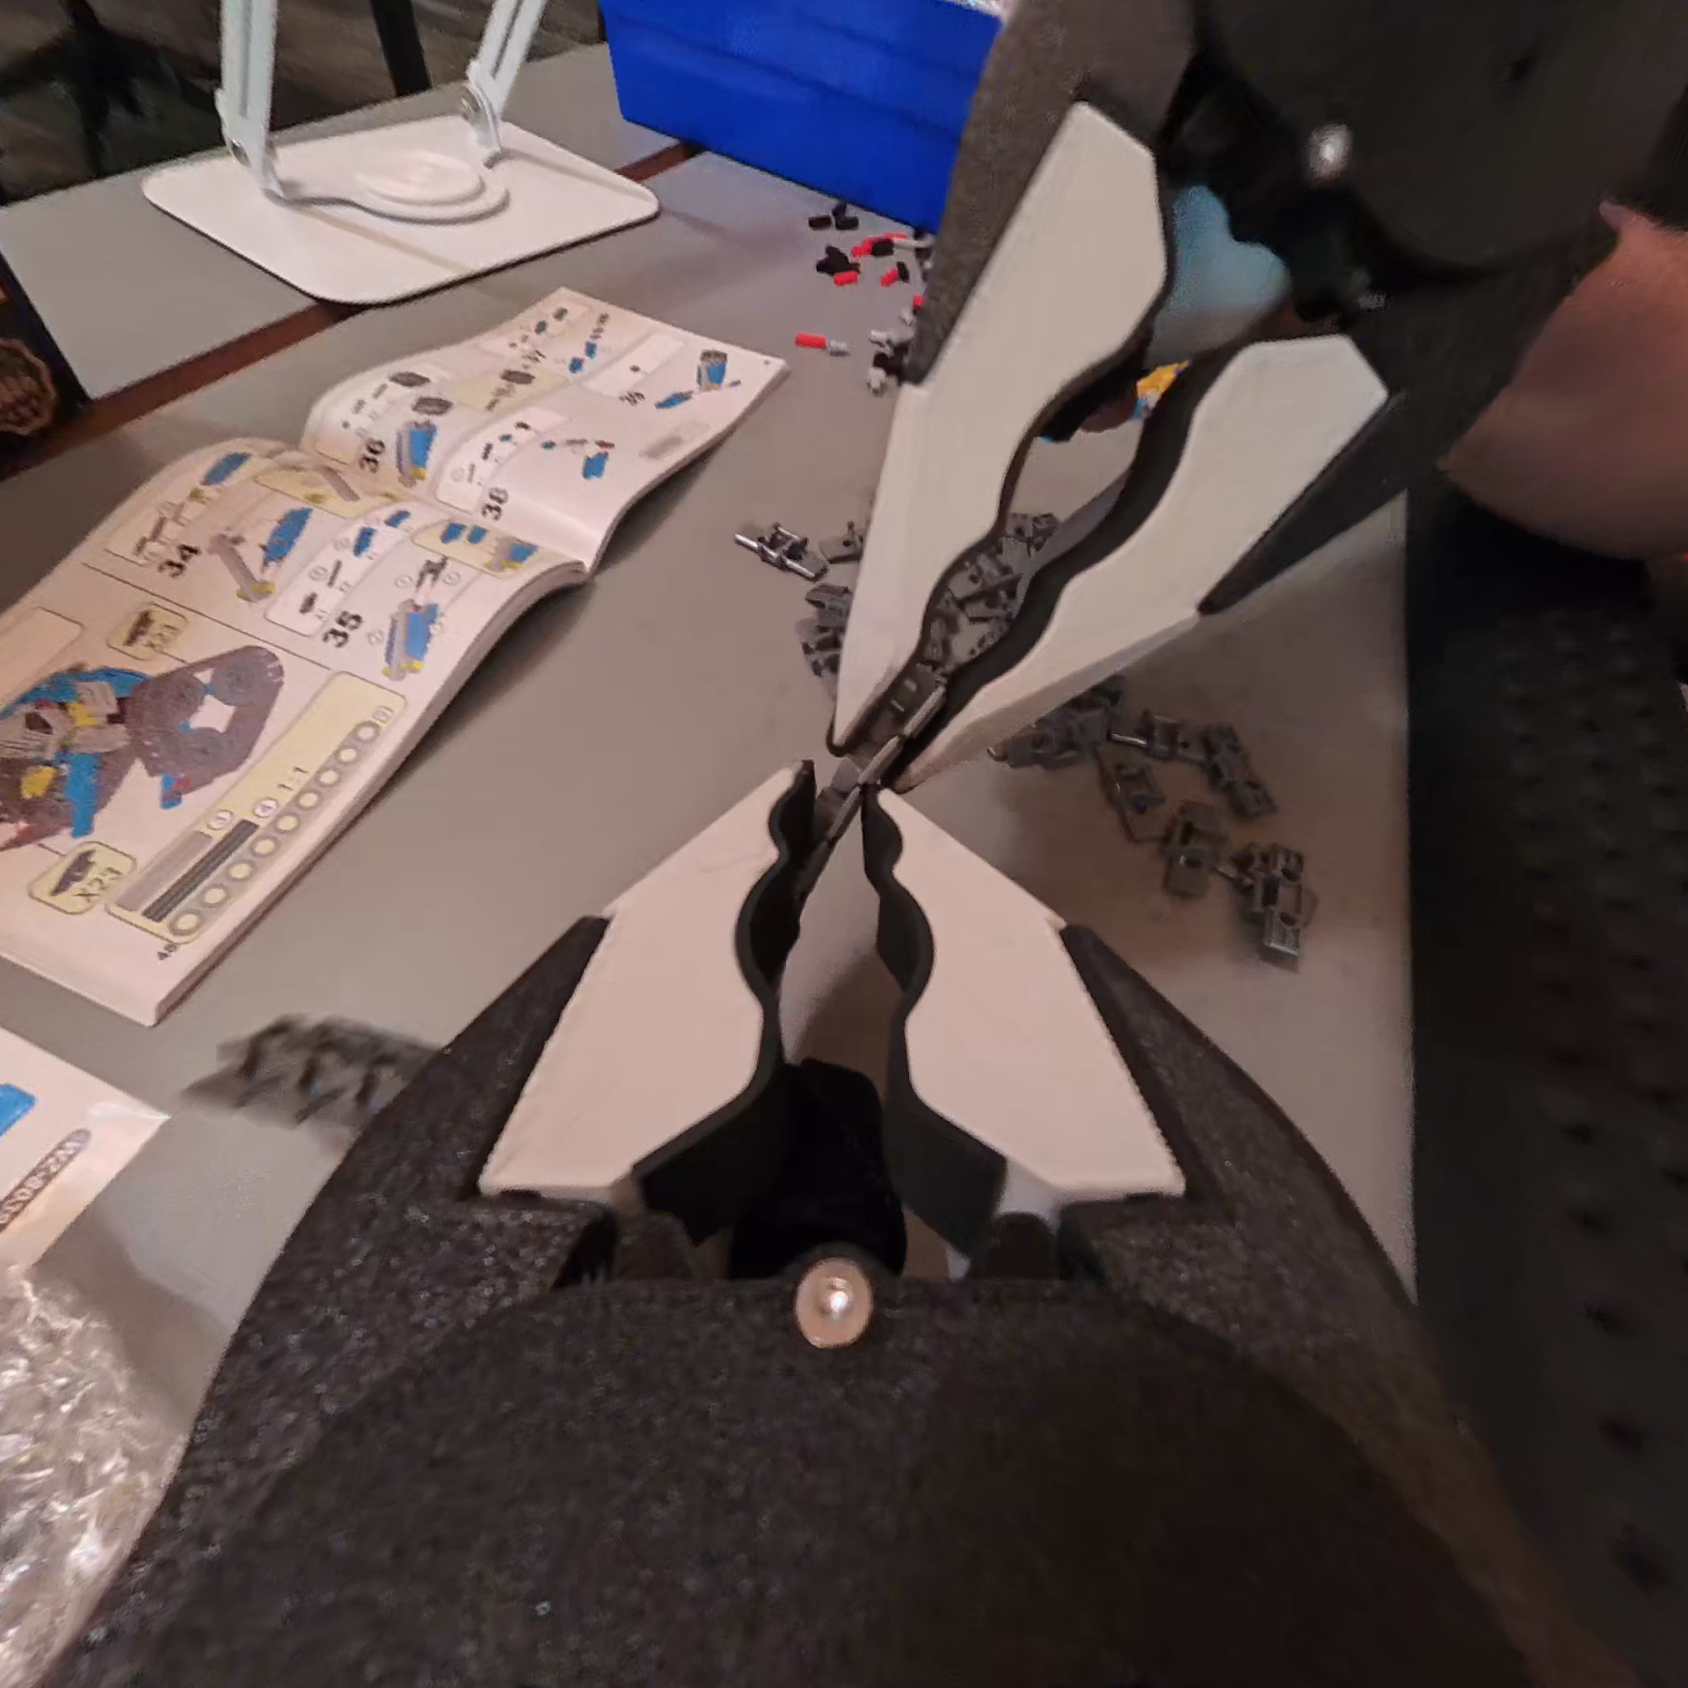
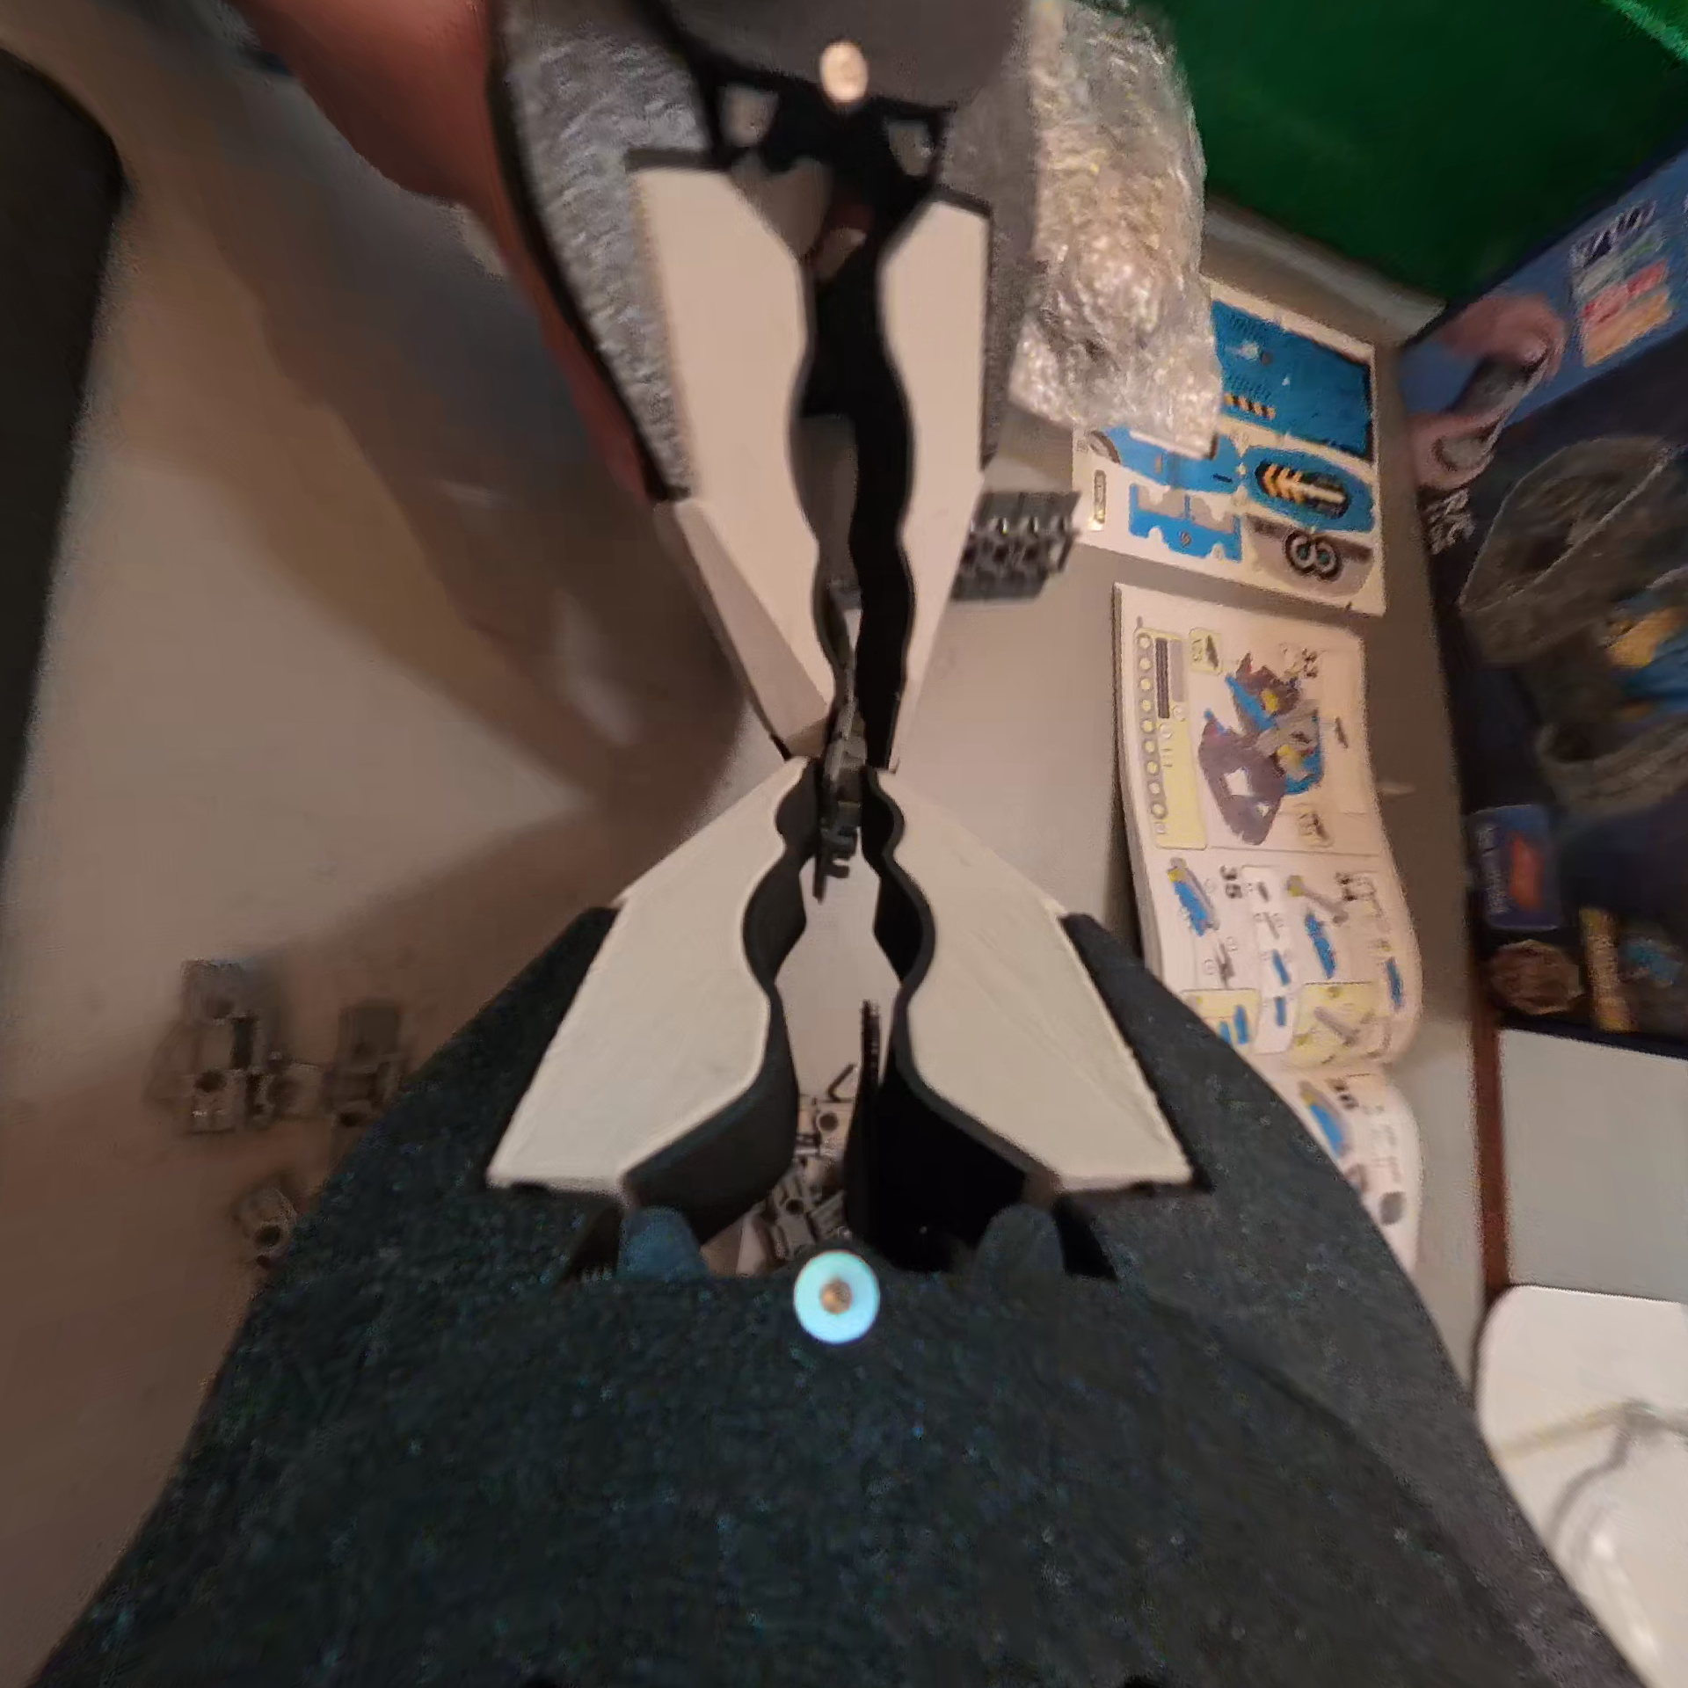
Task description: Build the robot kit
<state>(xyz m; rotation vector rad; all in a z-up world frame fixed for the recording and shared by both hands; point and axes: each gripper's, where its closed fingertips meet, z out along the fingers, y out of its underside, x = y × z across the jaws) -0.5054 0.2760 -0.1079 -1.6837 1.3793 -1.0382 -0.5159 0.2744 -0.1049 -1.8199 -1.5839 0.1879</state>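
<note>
Grey table [image 1: 566,776] with open booklet [image 1: 365,585]; left gripper [image 1: 840,804] and right gripper [image 1: 881,763], tips meeting, both pinch one small grey track link [image 1: 872,767].

Small grey track link [image 1: 863,776], pinched between both grippers' jaws

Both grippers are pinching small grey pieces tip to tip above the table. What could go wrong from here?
1. The left gripper and right gripper each pinch a grey piece only at the very tips; it could twist or pop out.
2. A dropped piece would likely land among the loose grey pieces and be hard to find.
</note>
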